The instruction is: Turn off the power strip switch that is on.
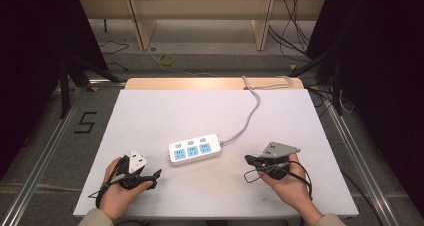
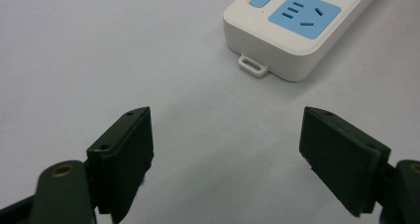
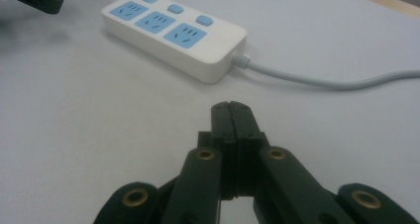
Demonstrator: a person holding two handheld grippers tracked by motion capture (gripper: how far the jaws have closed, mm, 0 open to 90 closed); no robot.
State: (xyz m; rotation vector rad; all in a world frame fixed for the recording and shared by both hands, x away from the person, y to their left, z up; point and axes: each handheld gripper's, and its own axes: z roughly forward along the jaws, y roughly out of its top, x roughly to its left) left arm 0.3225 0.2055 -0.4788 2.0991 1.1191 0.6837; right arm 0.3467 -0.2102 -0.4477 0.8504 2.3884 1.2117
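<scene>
Power strip [image 1: 194,149] flat at centre of worktop [image 1: 150,116], between grippers, touching neither. Left gripper [image 2: 225,149] jaws wide open, empty, aimed at hanging-loop end. Right gripper [image 3: 231,116] jaws fully closed, empty. Risks: one-sided push skids strip; cord [image 1: 250,113] tugs back; closed jaws glance off casing.
</scene>
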